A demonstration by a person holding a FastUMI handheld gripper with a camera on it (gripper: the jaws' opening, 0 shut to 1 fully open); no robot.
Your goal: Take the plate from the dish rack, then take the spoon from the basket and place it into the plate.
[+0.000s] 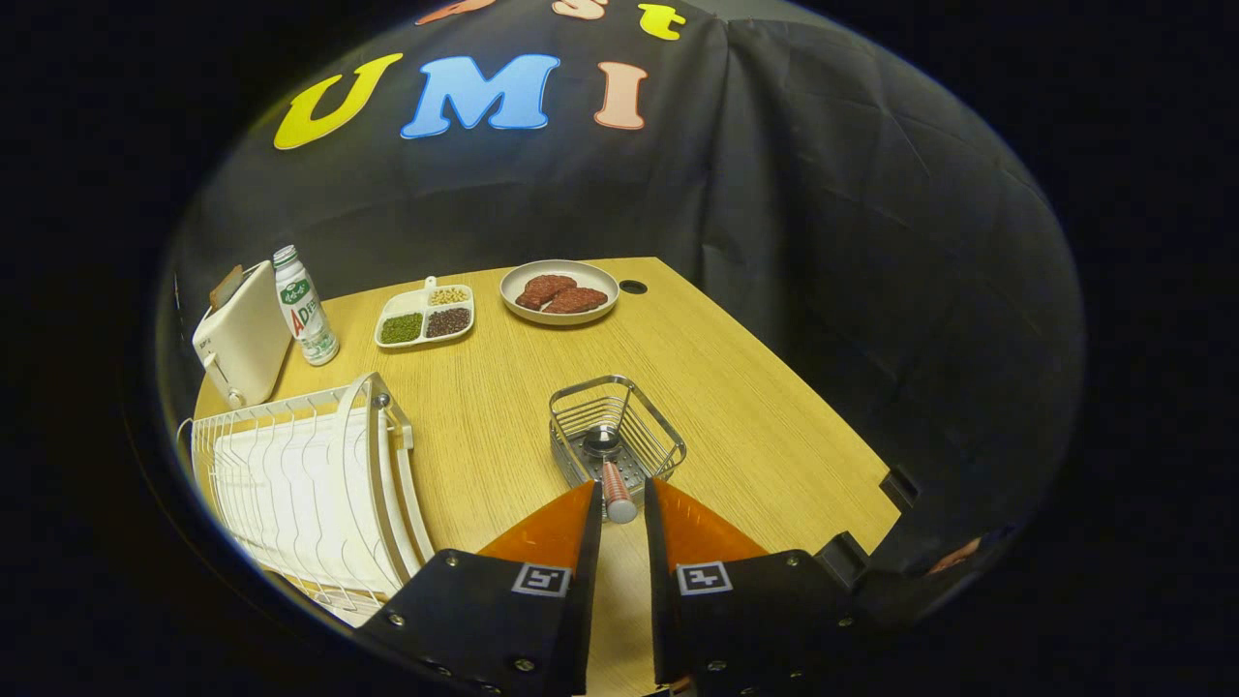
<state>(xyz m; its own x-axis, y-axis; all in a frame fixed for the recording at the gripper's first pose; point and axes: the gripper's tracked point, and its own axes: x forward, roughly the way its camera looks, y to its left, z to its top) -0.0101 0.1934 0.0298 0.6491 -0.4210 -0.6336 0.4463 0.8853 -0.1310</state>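
My tongs (pixel 619 499) hover parted just above the spoon (pixel 610 474), its handle tip between them, in the wire basket (pixel 658 426); dish rack (pixel 300 484) to their left holds the plate (pixel 353 426).

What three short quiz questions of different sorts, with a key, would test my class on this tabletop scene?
1. True or false: the spoon lies in the wire basket, with its handle end between the tips of the hand-held gripper.
2. Which item stands closest to the toaster? A) the bottle B) the plate of meat patties C) the divided dish of beans
3. Fill in: the white plate stands upright in the ______.

Key
1. True; the fingers stand apart and do not press on it.
2. A
3. dish rack
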